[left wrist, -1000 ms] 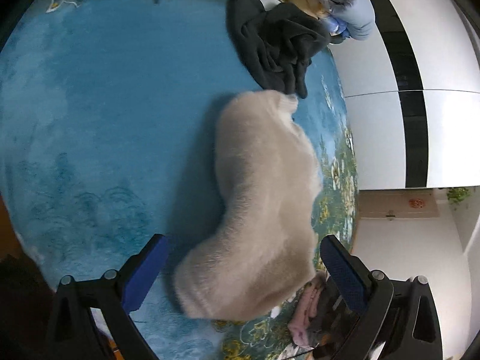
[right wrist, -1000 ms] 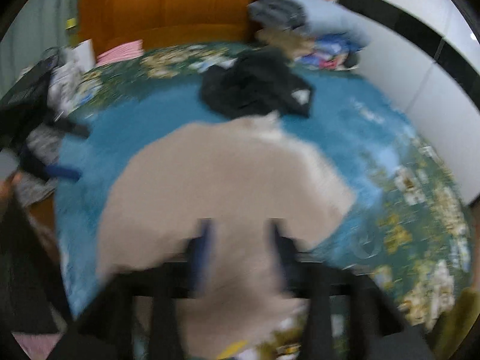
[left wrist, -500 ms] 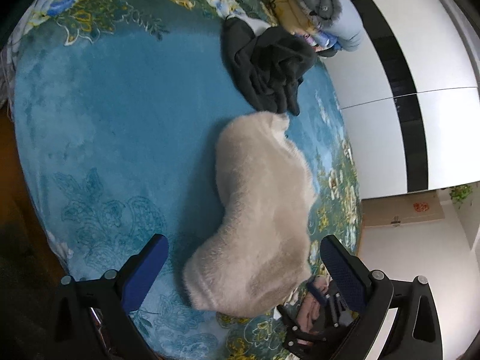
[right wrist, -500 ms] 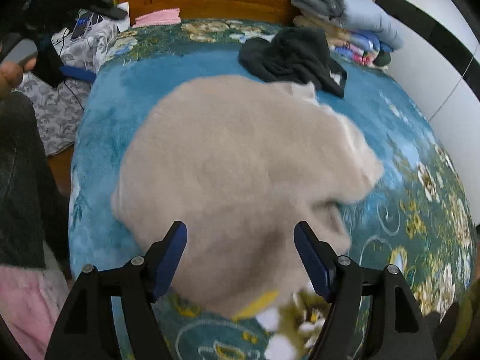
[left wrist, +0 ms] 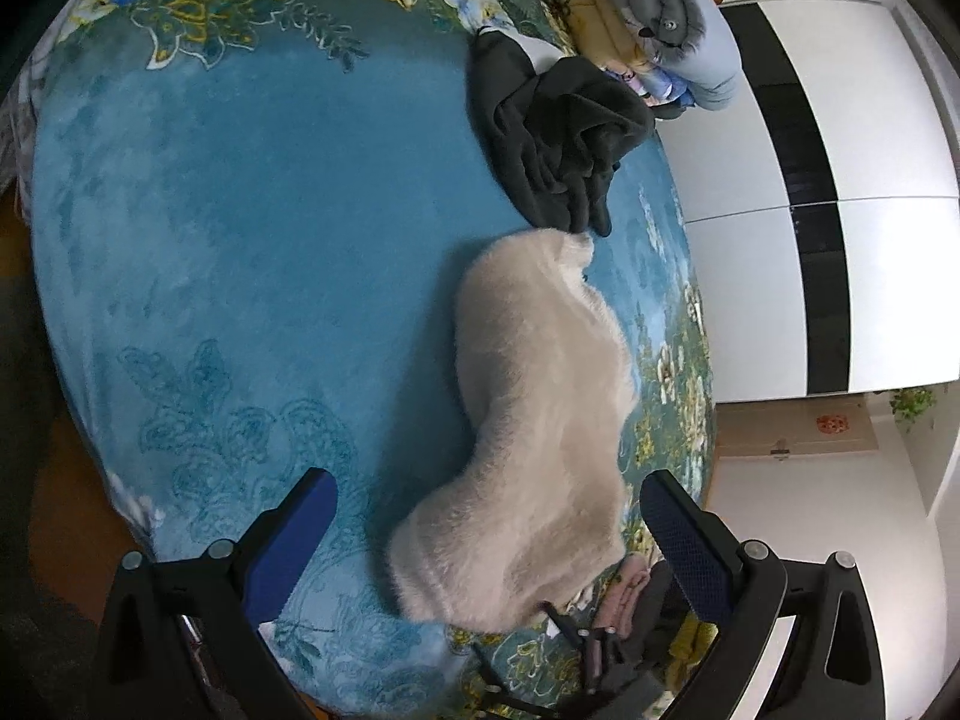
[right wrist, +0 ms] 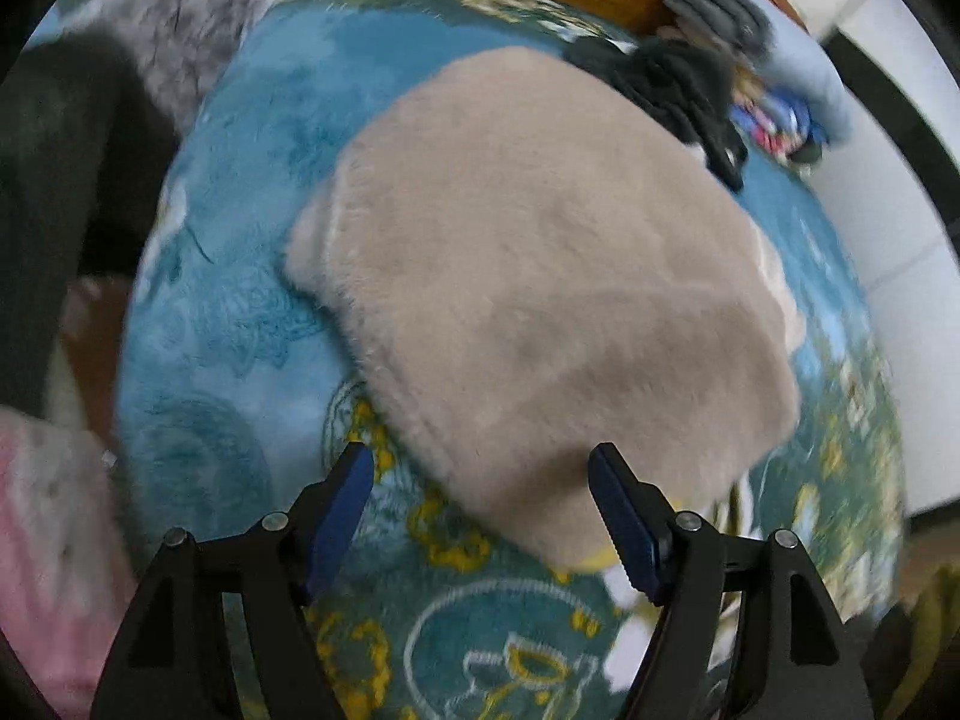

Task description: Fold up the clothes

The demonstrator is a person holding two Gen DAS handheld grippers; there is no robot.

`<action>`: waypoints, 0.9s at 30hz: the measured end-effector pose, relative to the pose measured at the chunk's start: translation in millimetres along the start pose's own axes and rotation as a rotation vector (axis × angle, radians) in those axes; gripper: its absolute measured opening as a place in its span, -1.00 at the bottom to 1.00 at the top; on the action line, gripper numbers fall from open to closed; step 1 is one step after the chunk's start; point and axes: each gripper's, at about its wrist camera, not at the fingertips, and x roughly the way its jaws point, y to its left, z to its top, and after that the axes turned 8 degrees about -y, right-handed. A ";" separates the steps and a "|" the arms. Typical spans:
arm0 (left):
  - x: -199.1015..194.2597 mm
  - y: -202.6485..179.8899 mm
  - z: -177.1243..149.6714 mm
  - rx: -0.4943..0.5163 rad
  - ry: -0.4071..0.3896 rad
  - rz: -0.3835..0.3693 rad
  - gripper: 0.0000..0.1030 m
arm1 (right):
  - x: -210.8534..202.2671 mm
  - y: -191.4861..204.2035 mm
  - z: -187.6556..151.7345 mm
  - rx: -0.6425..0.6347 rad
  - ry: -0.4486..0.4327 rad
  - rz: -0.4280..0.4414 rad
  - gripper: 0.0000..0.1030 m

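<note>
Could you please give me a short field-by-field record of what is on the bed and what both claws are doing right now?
surface: blue floral blanket covering the bed
main garment: beige fluffy sweater, lying folded on the blanket
other garment: dark clothes, crumpled beyond the sweater
background stack: folded bedding at the far end
left claw: open, holding nothing
right claw: open, holding nothing, at the sweater's near edge
image quality: right wrist view is motion-blurred

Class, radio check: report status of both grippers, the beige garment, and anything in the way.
Left gripper open, empty. Right gripper open, empty. Beige fleece garment lying bunched on blue blanket, unheld. Dark garment touching its far end.
</note>
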 end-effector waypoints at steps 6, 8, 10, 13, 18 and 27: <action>9.5 4.2 1.8 -0.028 0.013 -0.003 0.98 | -4.3 -40.3 14.1 0.167 -0.029 -0.051 0.35; 15.2 3.3 3.1 -0.035 0.026 -0.008 0.98 | -6.2 -54.6 18.8 0.227 -0.039 -0.068 -0.06; 20.4 0.6 6.7 -0.034 0.037 -0.012 0.98 | -8.0 -69.0 23.5 0.287 -0.049 -0.085 -0.54; 24.7 -1.9 15.3 -0.039 0.041 -0.033 0.98 | -10.8 -90.6 30.5 0.377 -0.065 -0.110 -0.63; 39.2 0.9 35.6 -0.045 0.059 -0.043 0.98 | -27.5 -149.7 55.2 0.540 -0.116 -0.173 -0.64; 91.1 25.3 96.8 0.053 0.245 -0.040 0.98 | 28.7 -226.7 140.3 0.640 0.090 -0.305 -0.64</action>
